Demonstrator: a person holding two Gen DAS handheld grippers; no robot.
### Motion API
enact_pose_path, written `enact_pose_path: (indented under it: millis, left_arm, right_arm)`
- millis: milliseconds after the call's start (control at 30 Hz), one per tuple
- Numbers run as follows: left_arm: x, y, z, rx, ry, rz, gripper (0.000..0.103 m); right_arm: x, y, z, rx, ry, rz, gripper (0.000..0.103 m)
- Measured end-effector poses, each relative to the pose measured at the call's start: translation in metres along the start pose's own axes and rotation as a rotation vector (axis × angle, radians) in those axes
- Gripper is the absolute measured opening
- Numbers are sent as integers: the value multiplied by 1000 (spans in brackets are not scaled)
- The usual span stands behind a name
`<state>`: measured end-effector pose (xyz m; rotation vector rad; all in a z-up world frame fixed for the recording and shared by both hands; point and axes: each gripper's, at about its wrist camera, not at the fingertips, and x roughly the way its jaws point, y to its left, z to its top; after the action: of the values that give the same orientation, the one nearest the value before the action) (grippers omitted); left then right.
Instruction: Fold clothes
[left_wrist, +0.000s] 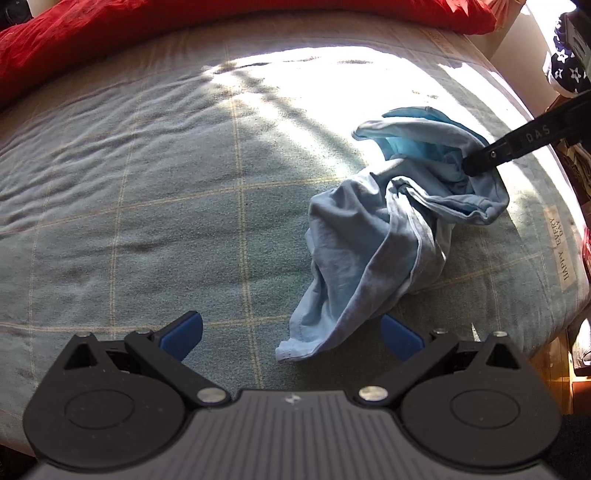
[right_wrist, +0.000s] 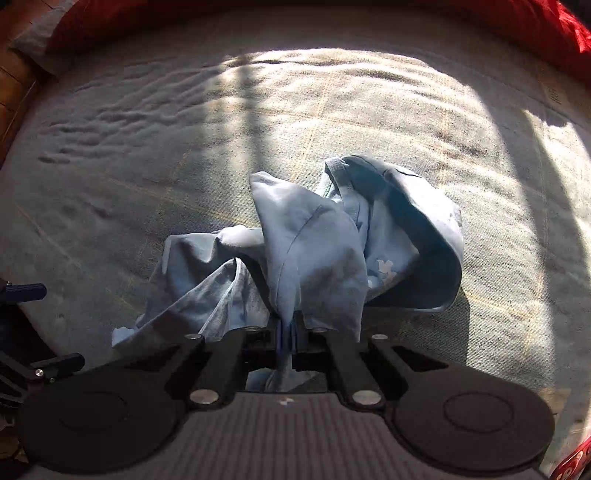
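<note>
Light-blue garment (left_wrist: 373, 236) lies crumpled; right gripper (right_wrist: 288, 328) pinches one fold, left gripper (left_wrist: 291, 336) gapes wide nearby; that thin pinch could slip.

Our left wrist view sits low over the bed (left_wrist: 147, 184), facing across it toward the red bedding (left_wrist: 184, 26) at 12 o'clock, with the blue garment (left_wrist: 388, 221) near at 2 o'clock. Our right wrist view looks the same general way from very close, the garment (right_wrist: 314, 240) filling its centre. Both views share the garment, the bed cover and the red bedding (right_wrist: 535, 26).
</note>
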<state>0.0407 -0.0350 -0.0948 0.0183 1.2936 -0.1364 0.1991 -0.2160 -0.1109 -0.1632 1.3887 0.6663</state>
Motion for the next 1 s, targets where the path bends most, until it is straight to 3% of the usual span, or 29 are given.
enact_pose_path:
  millis: [233,467,633,1000]
  left_arm:
    - [-24,17,-1,-53,-53,47,102]
    - [-20,60,-11,-138,-45,60,102]
    - [-15,89,-14,-159,-45,49,102]
    - [8,140,-5,-130,-29,-57,102]
  right_arm:
    - [1,48,63,-65,-53,141,5]
    - [32,112,125,-181,-57,151,5]
    - [61,149,174,-168,-66,149,5]
    - [64,167,184,-169,-74,68,27]
